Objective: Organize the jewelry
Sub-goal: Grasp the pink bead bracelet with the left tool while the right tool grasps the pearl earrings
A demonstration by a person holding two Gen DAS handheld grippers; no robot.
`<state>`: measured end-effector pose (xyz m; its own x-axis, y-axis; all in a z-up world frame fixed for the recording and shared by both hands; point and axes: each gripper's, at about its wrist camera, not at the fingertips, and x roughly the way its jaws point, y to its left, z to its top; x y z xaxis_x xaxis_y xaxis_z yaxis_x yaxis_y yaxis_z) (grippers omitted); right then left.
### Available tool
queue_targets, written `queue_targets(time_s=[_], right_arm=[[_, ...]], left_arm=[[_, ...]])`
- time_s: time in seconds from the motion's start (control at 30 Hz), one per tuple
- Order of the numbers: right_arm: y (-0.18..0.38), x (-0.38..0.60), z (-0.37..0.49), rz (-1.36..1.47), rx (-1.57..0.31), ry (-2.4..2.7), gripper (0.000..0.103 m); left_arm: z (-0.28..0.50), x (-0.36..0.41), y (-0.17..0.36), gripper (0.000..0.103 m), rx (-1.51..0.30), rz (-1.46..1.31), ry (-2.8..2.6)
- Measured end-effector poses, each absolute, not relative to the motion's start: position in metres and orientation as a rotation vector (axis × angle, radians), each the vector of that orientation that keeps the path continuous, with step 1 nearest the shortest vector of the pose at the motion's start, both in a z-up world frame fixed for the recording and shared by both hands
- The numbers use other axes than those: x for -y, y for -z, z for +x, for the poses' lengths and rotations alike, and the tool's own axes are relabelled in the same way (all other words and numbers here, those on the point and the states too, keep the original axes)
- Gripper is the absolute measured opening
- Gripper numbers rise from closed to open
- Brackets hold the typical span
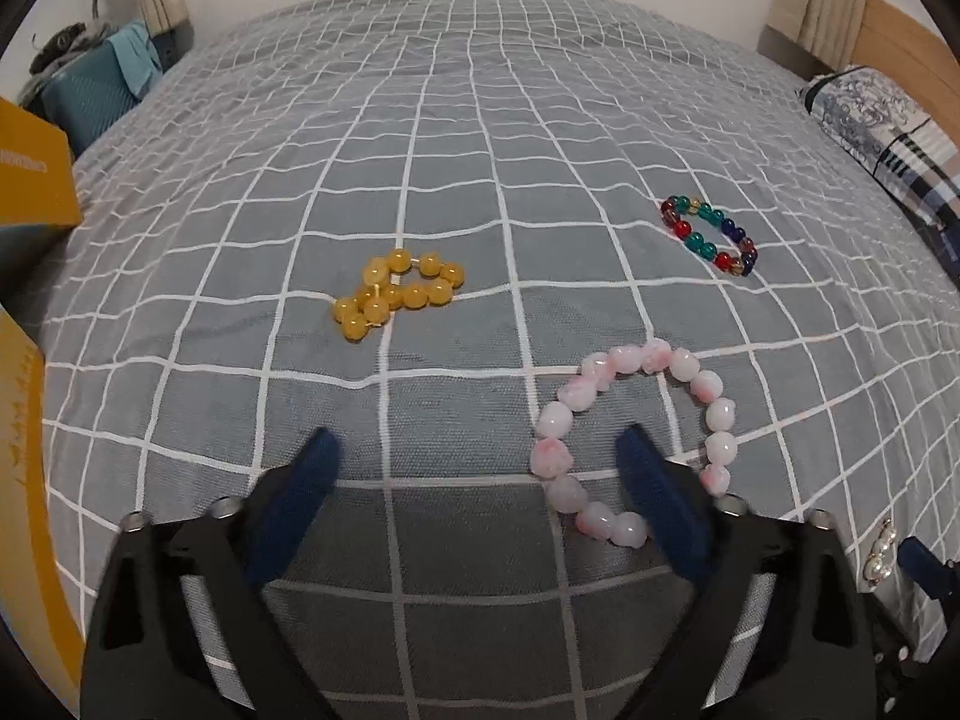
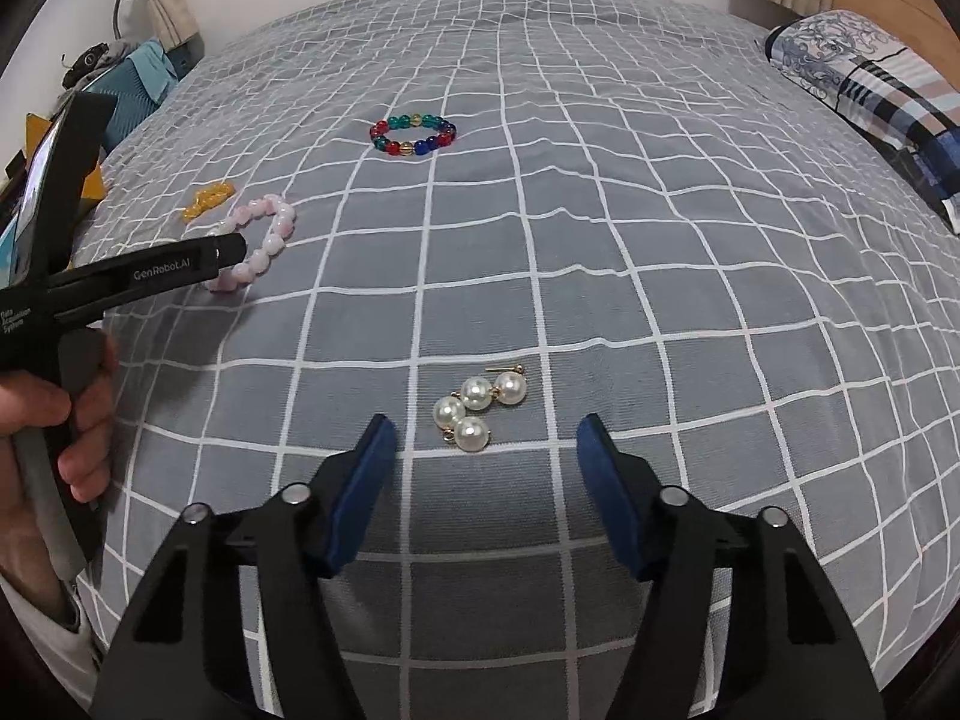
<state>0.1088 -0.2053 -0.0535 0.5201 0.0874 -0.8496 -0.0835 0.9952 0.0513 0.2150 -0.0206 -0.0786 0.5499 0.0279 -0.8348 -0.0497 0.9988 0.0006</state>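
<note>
On the grey checked bedspread (image 1: 480, 150) lie a pink bead bracelet (image 1: 555, 420), a yellow bead bracelet (image 1: 396, 294) and a multicoloured bead bracelet (image 1: 708, 234). My left gripper (image 1: 480, 450) is open and low over the cloth. Its right finger pokes inside the pink ring, so the ring's left side lies between the pads, untouched. My right gripper (image 2: 486, 432) is open, with pearl earrings (image 2: 480, 402) on the cloth just ahead of its fingertips and between them. The right wrist view also shows a hand (image 2: 78, 420) holding the left gripper, one of its fingers (image 2: 180, 264) over the pink bracelet (image 2: 270, 234).
A yellow cardboard box (image 1: 36, 180) stands at the bed's left edge, and a patterned pillow (image 2: 870, 78) lies at the right by a wooden headboard (image 2: 882, 6). Blue clothes and a bag (image 1: 108, 84) are piled beyond the far left corner.
</note>
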Motion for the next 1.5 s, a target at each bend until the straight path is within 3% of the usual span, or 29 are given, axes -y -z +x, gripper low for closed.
queue_targets(time_s=[0.33,0.6,0.83,1.5], right_arm=[[0.056,0.208,0.110,-0.007,-1.022,-0.085,0.031],[0.054,0.210,0.109,-0.011,-1.004,-0.081,0.011],[0.033,0.206,0.097,-0.019,-0.899,-0.106,0.011],[0.029,0.208,0.093,-0.014,-0.883,-0.091,0.011]], left_arm=[[0.208,0.025,0.075,0.049,-0.988,-0.012,-0.048],[0.204,0.019,0.070,0.012,-0.998,-0.019,-0.077],[0.195,0.018,0.054,0.011,-0.984,-0.071,-0.013],[0.181,0.032,0.030,0.012,-0.949,-0.060,0.037]])
